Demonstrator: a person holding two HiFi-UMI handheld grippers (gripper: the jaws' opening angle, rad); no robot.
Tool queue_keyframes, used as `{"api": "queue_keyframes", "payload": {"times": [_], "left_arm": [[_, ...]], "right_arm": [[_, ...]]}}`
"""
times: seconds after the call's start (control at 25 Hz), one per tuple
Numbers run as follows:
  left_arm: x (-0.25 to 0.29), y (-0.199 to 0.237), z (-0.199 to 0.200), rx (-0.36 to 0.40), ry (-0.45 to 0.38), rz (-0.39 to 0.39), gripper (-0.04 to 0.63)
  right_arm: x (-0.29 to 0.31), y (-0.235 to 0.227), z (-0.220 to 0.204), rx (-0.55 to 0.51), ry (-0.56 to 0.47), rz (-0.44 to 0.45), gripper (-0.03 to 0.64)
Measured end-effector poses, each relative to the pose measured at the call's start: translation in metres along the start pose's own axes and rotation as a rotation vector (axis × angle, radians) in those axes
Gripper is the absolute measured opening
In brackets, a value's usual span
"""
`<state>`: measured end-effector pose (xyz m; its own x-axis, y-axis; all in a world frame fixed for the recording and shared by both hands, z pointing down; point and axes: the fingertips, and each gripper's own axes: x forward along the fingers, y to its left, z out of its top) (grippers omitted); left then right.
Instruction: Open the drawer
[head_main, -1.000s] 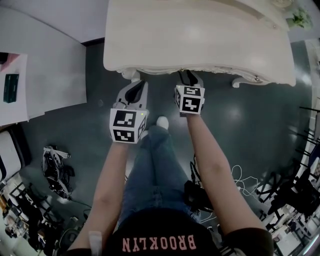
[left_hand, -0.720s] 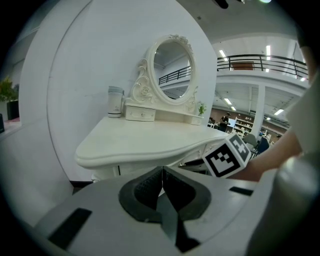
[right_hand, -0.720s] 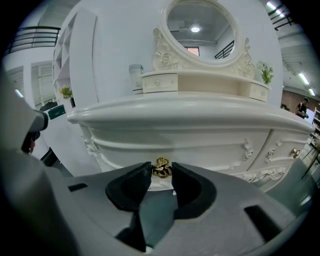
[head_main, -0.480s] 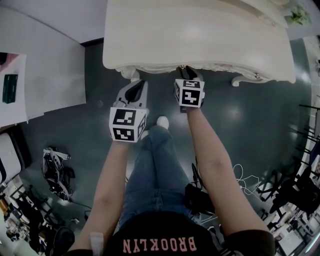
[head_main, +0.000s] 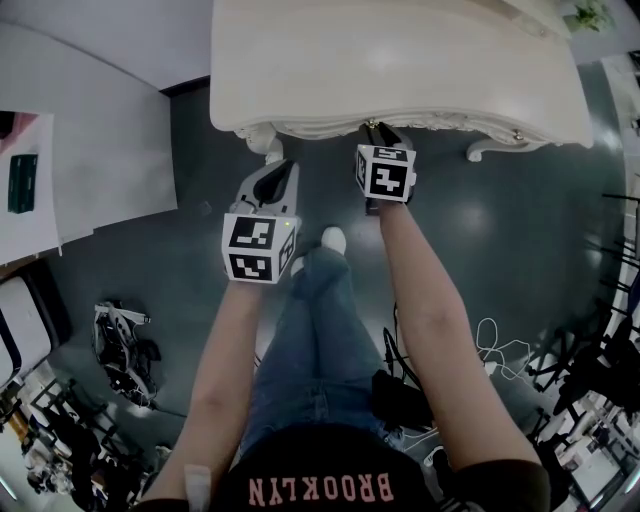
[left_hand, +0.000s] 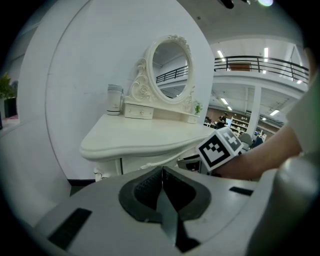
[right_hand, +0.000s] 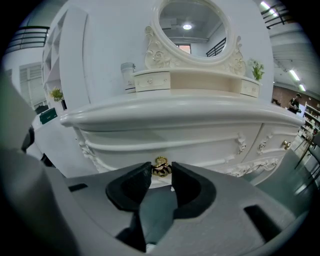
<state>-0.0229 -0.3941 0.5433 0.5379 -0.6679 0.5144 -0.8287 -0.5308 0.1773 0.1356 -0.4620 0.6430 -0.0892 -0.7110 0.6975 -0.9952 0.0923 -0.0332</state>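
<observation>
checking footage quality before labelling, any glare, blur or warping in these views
Head view: sharp but dim, the table top washed pale, edges curved. Left gripper view: heavy fisheye, black corners, glaring ceiling lights, mirror clear. Right gripper view: even light, gold handle crisp, one lamp reflected in the mirror.

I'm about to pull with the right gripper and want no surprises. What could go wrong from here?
1. The right gripper has just been closing on the gold handle, which sits only between its pad tips; a pull may slip it off.
2. A sharp tug could rock the dressing table and topple the jar standing on top.
3. The person's shoe stands close in front, so the opening drawer may meet the legs.
</observation>
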Motion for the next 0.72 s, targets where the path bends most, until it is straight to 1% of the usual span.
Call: {"api": "queue_keyframes", "payload": {"times": [0.36,0.72], "left_arm": [[-0.008,-0.002,-0.003,0.014,-0.012,-0.038,0.005],[-0.016,-0.01,-0.019,0.023,-0.003,-0.091,0.006]], "right_arm": [[-0.017,0.004,-0.016,0.001,-0.003,-0.012,0.112],[-0.034,0.007,-0.033,0.018,-0.013,-0.027,0.112]]}}
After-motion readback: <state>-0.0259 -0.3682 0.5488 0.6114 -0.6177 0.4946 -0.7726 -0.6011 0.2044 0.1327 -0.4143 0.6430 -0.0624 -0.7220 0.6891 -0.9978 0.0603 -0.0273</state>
